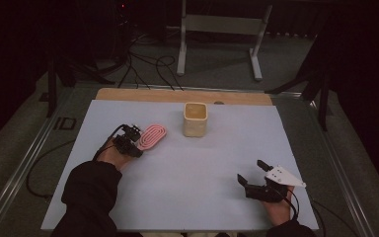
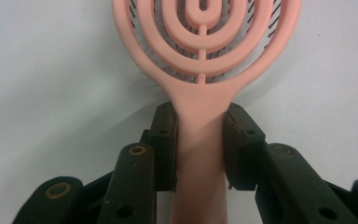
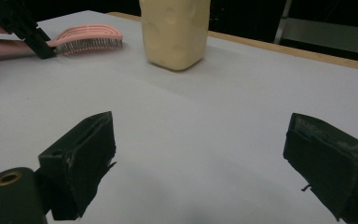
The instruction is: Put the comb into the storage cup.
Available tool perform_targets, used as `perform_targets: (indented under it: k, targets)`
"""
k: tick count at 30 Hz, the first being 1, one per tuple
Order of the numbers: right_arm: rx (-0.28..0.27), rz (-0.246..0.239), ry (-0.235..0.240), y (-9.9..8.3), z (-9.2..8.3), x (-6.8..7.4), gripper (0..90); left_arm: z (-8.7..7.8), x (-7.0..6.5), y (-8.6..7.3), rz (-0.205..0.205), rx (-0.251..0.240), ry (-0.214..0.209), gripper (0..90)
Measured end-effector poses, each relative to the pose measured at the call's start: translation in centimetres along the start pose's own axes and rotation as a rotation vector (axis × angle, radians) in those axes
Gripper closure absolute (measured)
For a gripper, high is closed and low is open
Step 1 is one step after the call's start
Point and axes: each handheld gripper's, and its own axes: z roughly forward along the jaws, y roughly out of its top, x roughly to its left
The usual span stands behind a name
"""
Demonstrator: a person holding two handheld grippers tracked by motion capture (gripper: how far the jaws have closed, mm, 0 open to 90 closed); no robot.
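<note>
At nine o'clock on the tabletop, left claw clamps the pink hairbrush handle. Right claw at five o'clock, gaping, gripping nothing.

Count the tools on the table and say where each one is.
2. The left tool is closed on the pink hairbrush's handle at the left; the right tool sits open near the front right corner.

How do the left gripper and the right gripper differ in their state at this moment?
The left gripper is shut on the handle of the pink hairbrush, while the right gripper is open with nothing between its jaws. The left gripper sits beside the brush, left of the cream cup; the right gripper sits near the table's front right corner, apart from both things. Both are black and low over the white table.
</note>
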Motion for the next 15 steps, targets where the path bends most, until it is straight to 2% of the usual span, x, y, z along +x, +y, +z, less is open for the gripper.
perform_targets:
  k: [7,15]
  targets:
    - [0.001,0.0,-0.004,-0.01,-0.02,-0.08,8.8,-0.09,-0.23,0.31,0.017,0.03,0.009,70.1]
    - [0.001,0.0,-0.004,-0.01,-0.03,-0.08,8.8,-0.17,-0.46,0.26,0.02,0.024,0.021,70.3]
